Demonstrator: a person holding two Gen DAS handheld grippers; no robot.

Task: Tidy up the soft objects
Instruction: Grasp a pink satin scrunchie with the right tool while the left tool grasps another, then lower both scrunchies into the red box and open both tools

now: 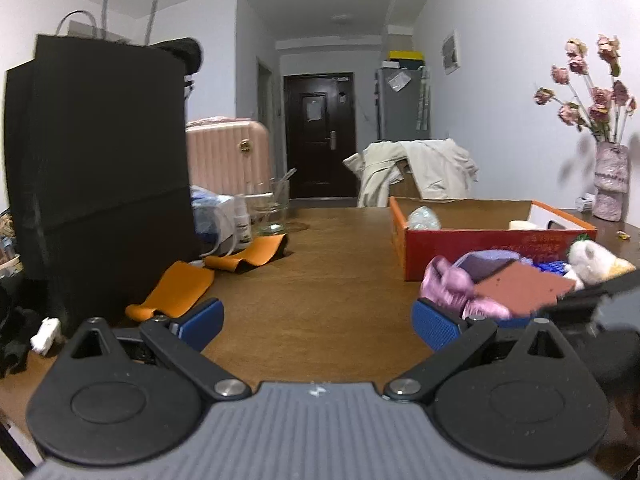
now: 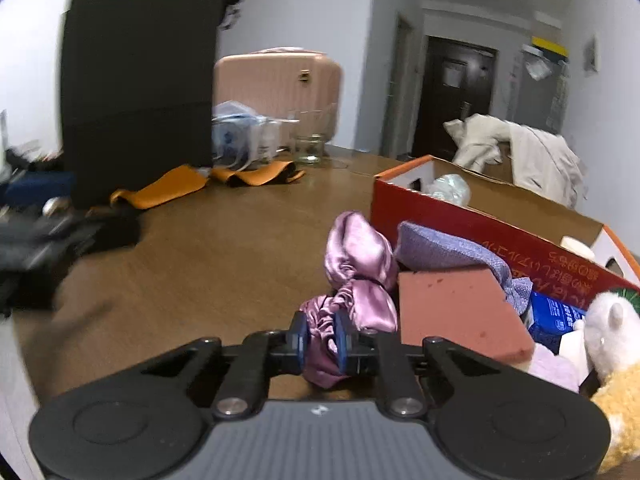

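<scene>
beside the red box [image 2: 472, 220], right gripper [image 2: 322, 340] pinches the pink scrunchie [image 2: 360, 276]; left gripper [image 1: 318, 322] gapes wide.

Soft things piled ahead-right of the right tool [image 2: 322, 342], box behind them.

The satin scrunchie [image 2: 356, 276] sits between this tool's tips; just right of it lies the sponge block [image 2: 460, 312], with the knit cloth [image 2: 448, 248] behind and the plush toy [image 2: 612, 320] farther right. The cardboard box [image 2: 480, 220] stands behind the pile on the tabletop [image 2: 208, 240]. Far ahead-left stands the paper bag [image 2: 140, 88], the folded strap [image 2: 168, 188] at its foot, the suitcase [image 2: 276, 80] beyond.
</scene>
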